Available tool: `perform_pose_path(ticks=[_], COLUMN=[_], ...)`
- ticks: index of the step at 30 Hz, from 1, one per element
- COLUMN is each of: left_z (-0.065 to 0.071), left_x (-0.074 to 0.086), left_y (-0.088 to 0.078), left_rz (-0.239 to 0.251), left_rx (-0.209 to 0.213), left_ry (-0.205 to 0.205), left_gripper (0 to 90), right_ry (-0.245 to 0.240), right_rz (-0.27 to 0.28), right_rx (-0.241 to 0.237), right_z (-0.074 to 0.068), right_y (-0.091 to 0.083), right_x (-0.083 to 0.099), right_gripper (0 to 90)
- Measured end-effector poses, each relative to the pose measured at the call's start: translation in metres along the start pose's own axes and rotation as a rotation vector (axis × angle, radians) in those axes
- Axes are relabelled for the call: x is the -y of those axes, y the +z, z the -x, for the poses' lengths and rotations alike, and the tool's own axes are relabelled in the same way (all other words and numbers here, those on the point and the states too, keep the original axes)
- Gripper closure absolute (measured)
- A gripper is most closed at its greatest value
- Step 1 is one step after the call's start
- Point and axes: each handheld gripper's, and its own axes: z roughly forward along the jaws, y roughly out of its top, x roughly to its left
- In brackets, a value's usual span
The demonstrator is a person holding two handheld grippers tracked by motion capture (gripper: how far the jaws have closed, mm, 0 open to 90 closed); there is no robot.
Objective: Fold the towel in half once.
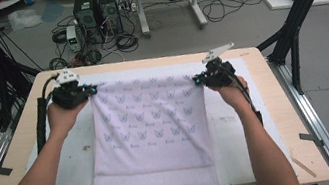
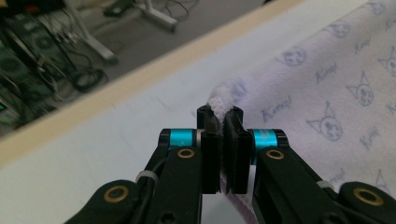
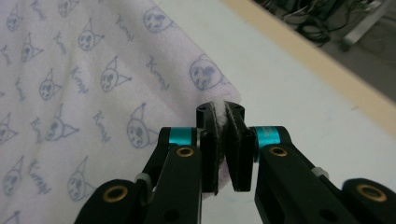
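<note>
The near edge of the pale lilac towel (image 1: 152,140) is hanging over the front rim of the table (image 1: 15,153), nearest the person; from there the cloth is running away across the white mat (image 1: 70,164), its printed face patterned with small cat-like heads and script lettering; the person's forearms are reaching in from the bottom of the high view along either side of it. Farther on, the left gripper (image 1: 93,89) is pinching the towel's far left corner, its jaws pressed together on the fabric; in the left gripper view the same corner is bunching up between the black jaws of that gripper (image 2: 223,122), a fold of pile showing above them. At the same depth the right gripper (image 1: 197,80) is clamping the far right corner; in the right gripper view a sliver of white pile is sitting squeezed between its closed jaws (image 3: 222,115). The far edge of the towel is stretching between the two grippers, sagging slightly in the middle. Beyond the table's wooden far edge, computer towers (image 1: 95,10) and tangled cables (image 1: 219,7) are lying on the grey floor.
</note>
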Motion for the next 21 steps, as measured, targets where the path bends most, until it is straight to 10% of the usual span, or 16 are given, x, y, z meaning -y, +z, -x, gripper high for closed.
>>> perform_pose_path(ticks=[4, 7, 14, 21], left_z=[-0.011, -0.015, -0.022, 0.001], left_x=[-0.035, -0.036, 0.012, 0.067], left_y=[0.015, 0.025, 0.021, 0.005], left_rz=[-0.02, -0.065, -0.103, -0.098], left_rx=[-0.073, -0.13, -0.063, 0.03], left_ry=[0.02, 0.005, -0.075, -0.097], left_gripper=[84.9, 60.8, 54.9, 54.2], right_ry=[0.002, 0.039, 0.122, 0.118], right_rz=[-0.031, 0.007, -0.013, -0.035], right_rx=[0.04, 0.102, 0.019, -0.036], right_z=[0.023, 0.034, 0.035, -0.005], right_y=[0.0, 0.003, 0.013, 0.012], right_x=[-0.029, -0.036, 0.0, 0.037], right_gripper=[84.5, 63.7, 46.8, 45.6])
